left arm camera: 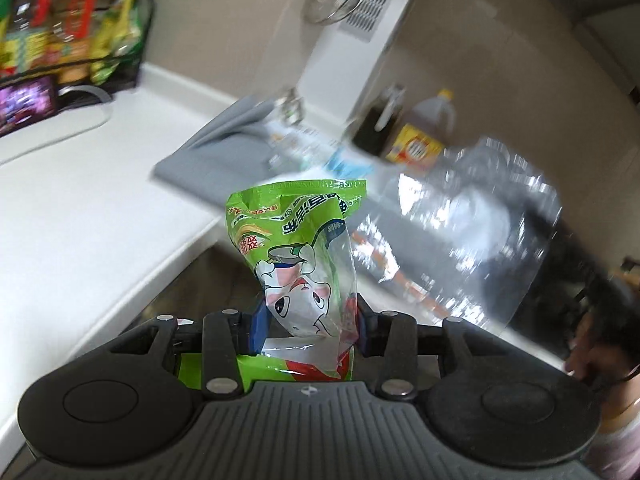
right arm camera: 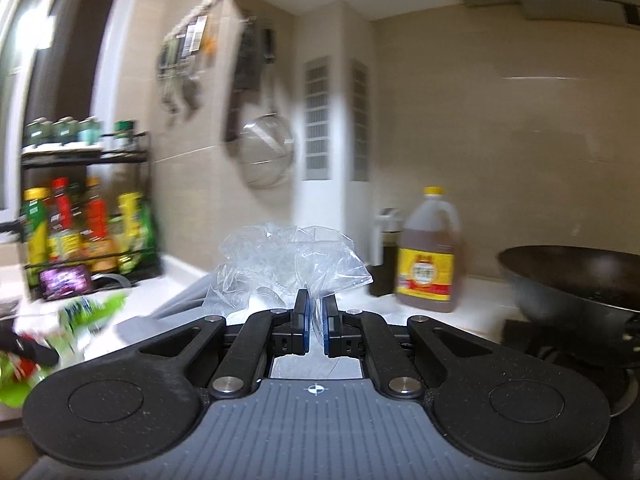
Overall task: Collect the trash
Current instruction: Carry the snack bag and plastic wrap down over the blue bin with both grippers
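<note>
While the left claw [left arm camera: 306, 320] is clamping the green snack wrapper [left arm camera: 298, 248] and the right claw [right arm camera: 316, 320] is pinching the clear plastic bag [right arm camera: 288, 260] above the counter [left arm camera: 80, 216], both grips should be staying firm until reaching a bin.

White kitchen countertop [left arm camera: 80, 208], glossy, rounded front edge. On it: grey folded cloth mat [left arm camera: 224, 148], black wire spice rack [right arm camera: 86, 208] full of bottles at far left, amber oil jug with yellow cap [right arm camera: 430, 252], dark slim bottle [right arm camera: 383, 256] just beside jug. Dark wok [right arm camera: 576, 276] at right, on stove.
</note>
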